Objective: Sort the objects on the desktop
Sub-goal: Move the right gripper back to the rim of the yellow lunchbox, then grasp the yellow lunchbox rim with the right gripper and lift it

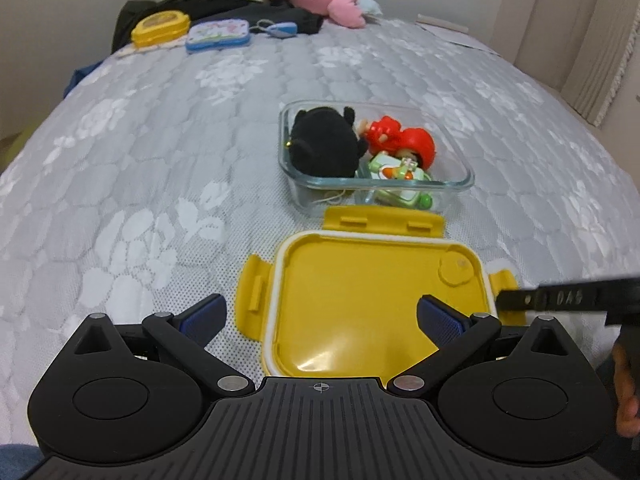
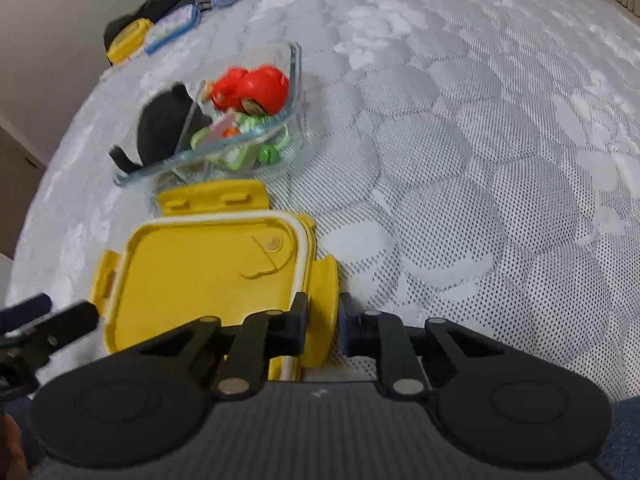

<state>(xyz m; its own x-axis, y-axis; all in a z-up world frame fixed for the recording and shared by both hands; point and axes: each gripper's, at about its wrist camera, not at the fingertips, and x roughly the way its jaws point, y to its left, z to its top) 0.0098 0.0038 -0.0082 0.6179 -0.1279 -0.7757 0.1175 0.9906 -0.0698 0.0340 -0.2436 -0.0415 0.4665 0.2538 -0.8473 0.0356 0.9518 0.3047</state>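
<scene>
Pinching lid flap (image 2: pixel 322 312) | right gripper (image 2: pixel 323 320) seemingly clamped | left gripper (image 1: pixel 320 316) agape

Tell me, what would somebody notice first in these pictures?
Probably the yellow lid, lying upside down on the grey bed cover right in front. The right gripper is shut on its side flap. Just behind it, a glass box holds a black plush, a red toy and a green toy.
</scene>
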